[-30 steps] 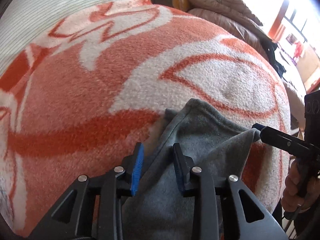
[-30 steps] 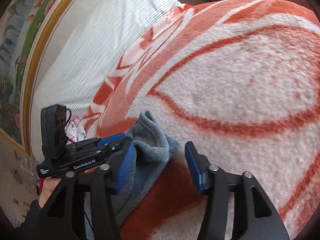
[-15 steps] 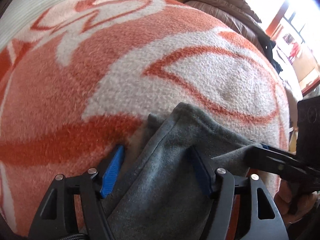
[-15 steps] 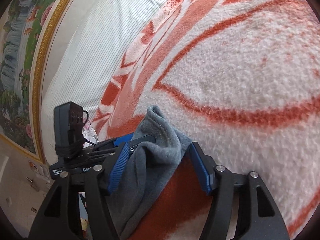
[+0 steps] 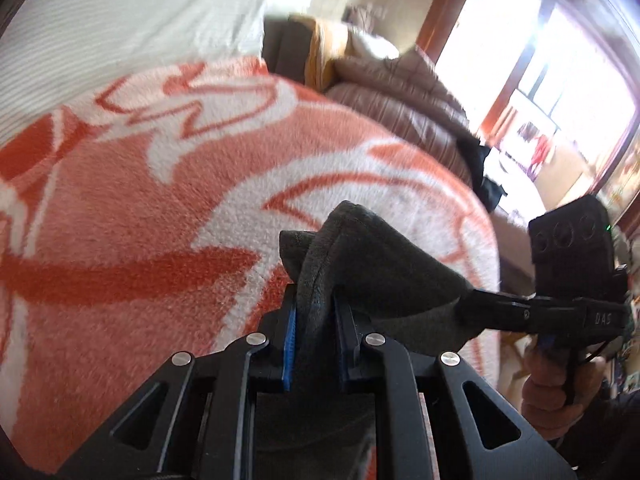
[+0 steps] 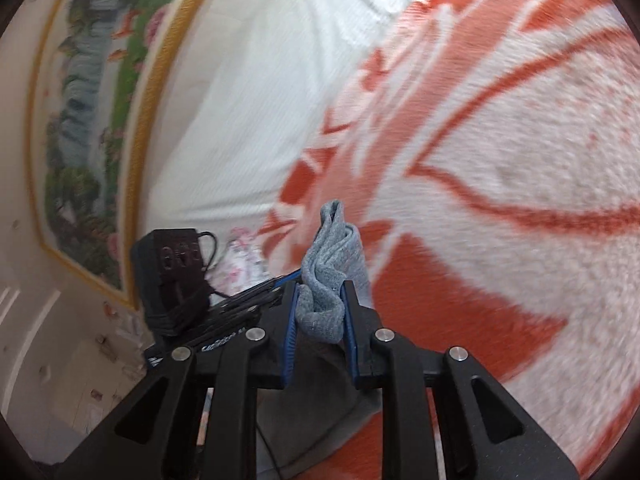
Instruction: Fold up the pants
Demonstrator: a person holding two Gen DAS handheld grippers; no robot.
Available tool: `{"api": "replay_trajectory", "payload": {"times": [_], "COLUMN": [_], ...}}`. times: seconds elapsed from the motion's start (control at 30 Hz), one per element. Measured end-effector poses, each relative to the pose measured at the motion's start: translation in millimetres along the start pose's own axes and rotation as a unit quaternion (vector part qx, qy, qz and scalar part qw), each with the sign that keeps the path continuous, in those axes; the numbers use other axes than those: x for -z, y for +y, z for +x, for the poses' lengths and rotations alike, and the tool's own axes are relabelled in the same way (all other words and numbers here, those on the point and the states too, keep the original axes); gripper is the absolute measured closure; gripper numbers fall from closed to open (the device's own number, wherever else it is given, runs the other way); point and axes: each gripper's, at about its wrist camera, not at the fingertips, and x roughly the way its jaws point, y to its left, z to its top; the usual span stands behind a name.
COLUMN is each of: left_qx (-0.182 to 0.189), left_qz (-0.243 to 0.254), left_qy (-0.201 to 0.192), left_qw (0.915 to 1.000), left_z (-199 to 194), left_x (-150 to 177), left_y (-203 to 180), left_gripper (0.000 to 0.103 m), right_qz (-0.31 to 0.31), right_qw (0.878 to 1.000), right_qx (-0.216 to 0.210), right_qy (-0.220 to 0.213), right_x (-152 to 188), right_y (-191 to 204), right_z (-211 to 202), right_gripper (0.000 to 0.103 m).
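The grey fleece pants [image 5: 372, 264] hang between my two grippers above an orange and white blanket [image 5: 152, 216] on a bed. My left gripper [image 5: 314, 312] is shut on one bunched corner of the pants. My right gripper [image 6: 320, 312] is shut on the other corner, a pale grey fold [image 6: 332, 264] that sticks up between its blue pads. The right gripper also shows in the left wrist view [image 5: 500, 308], at the right, pinching the cloth. The left gripper shows in the right wrist view [image 6: 240, 300], at the left. The rest of the pants hangs below, hidden by the grippers.
A white striped sheet [image 5: 120, 20] lies at the head of the bed. A brown quilted cover [image 5: 404, 96] is piled at the far side by a bright window. A framed landscape picture [image 6: 84, 112] hangs on the wall left of the bed.
Both grippers have closed on the corners of the pants and lifted them off the blanket. The cloth now bunches between the pads and both views have tilted up.
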Motion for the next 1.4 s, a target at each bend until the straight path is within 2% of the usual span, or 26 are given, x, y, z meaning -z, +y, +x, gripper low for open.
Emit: {"api": "replay_trajectory", "payload": {"times": [0.1, 0.2, 0.33, 0.5, 0.7, 0.97, 1.0, 1.17, 1.4], "left_qx": [0.013, 0.010, 0.004, -0.004, -0.011, -0.040, -0.043, -0.052, -0.074], "left_qz": [-0.025, -0.053, -0.097, -0.164, -0.240, -0.312, -0.321, -0.364, -0.391], "left_qy": [-0.042, -0.080, -0.134, -0.171, -0.189, -0.186, -0.186, -0.193, -0.200], "left_qw": [0.9987, 0.9954, 0.9863, 0.9715, 0.9521, 0.9306, 0.9277, 0.9099, 0.8953], "left_z": [-45, -90, -149, -188, -208, -208, -209, -220, -243], "left_x": [10, 29, 72, 136, 205, 277, 285, 320, 347], "left_y": [3, 12, 25, 52, 89, 132, 135, 151, 145], "left_gripper": [0.088, 0.088, 0.088, 0.088, 0.088, 0.088, 0.091, 0.091, 0.091], "right_qz": [-0.021, -0.045, -0.075, -0.093, -0.072, -0.068, -0.069, -0.067, -0.074], "right_qw": [0.999, 0.995, 0.987, 0.976, 0.961, 0.943, 0.941, 0.934, 0.927], "right_qx": [-0.046, -0.078, -0.116, -0.133, -0.146, -0.117, -0.112, -0.093, -0.088], "right_qy": [0.019, 0.042, 0.085, 0.147, 0.222, 0.303, 0.311, 0.337, 0.357], "right_x": [12, 29, 58, 100, 149, 211, 217, 237, 245], "right_y": [33, 65, 106, 137, 141, 134, 132, 122, 125], "right_z": [6, 12, 33, 75, 127, 191, 197, 220, 224], "right_gripper": [0.081, 0.081, 0.081, 0.081, 0.081, 0.081, 0.081, 0.081, 0.070]}}
